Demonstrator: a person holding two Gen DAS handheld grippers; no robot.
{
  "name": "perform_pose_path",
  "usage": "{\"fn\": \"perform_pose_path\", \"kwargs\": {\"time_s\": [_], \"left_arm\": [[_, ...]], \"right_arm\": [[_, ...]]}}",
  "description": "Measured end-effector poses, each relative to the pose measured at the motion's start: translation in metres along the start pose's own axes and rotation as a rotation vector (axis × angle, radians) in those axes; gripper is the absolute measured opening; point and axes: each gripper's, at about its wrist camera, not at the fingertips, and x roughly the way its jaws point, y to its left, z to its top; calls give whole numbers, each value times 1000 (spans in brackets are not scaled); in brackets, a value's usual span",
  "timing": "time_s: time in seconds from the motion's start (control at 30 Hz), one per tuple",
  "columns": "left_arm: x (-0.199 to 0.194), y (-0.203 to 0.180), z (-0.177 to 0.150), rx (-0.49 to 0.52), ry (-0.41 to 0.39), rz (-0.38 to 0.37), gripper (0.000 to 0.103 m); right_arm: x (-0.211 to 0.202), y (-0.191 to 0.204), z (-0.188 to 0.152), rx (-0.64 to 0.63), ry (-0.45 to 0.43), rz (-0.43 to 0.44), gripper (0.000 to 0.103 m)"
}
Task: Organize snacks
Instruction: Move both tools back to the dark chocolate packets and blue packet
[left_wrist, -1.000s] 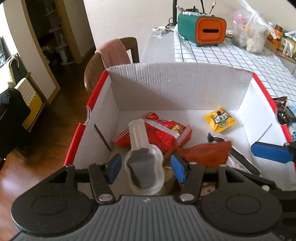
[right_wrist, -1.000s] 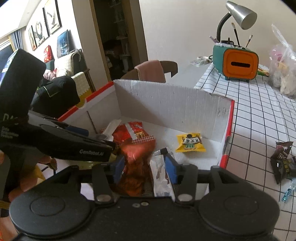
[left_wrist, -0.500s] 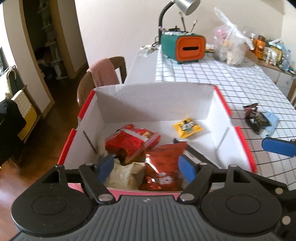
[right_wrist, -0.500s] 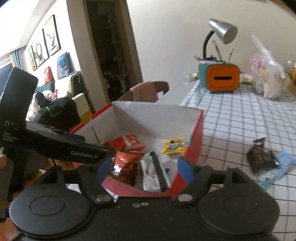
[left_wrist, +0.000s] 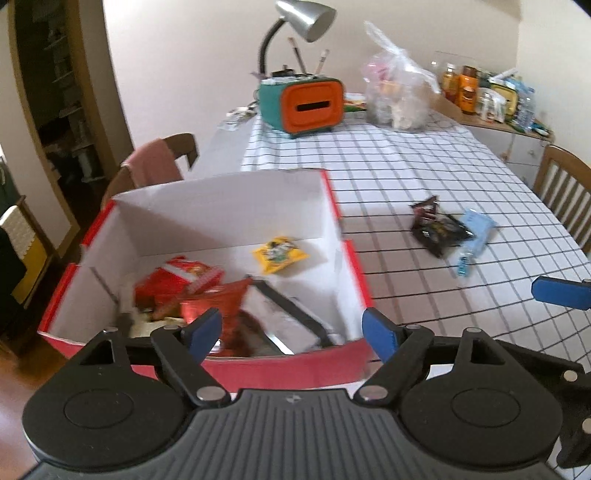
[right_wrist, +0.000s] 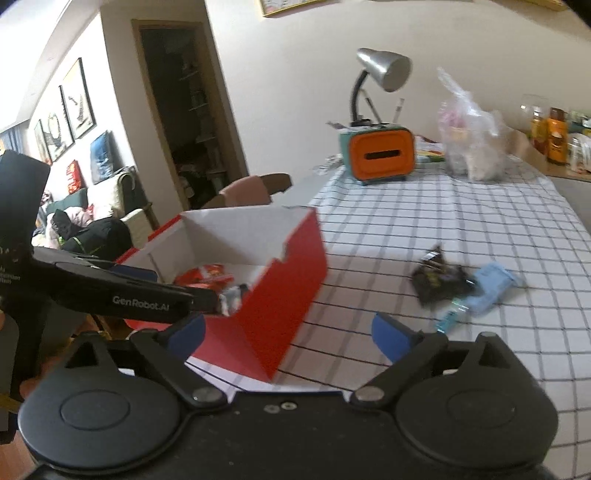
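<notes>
The box (left_wrist: 343, 363) at lower left of the left wrist view is red outside, white inside. In it lie a yellow packet (left_wrist: 279, 254) and red packets (left_wrist: 177, 282). The tabletop (left_wrist: 424, 173) wears a white cloth with a black grid. At right sit a dark wrapper (left_wrist: 436, 230) and a pale blue packet (left_wrist: 478, 229). The organiser (left_wrist: 301, 103) at top centre is teal with an orange face.

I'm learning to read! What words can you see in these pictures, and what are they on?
"GenRobot.AI": white letters on the black arm of the left gripper, seen from the right wrist.
Yellow snack packet in the red-and-white cardboard box: print too blurred.
Dark wrapper on the checked tablecloth: unreadable.
</notes>
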Motion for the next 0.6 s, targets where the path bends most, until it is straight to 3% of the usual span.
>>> {"fn": "perform_pose_path", "kwargs": {"time_s": [0.33,0.43,0.6], "left_arm": [[25,-63,7,10,23,-110,85],[32,-81,16,11,22,-72,99],[52,-98,32,-9,71,-11,100]], "right_arm": [[-27,-65,-25,39,-30,-108,103],[-28,-86,-29,52,-26,-143,103],[-28,-118,-34,73,-19,-185,103]]}}
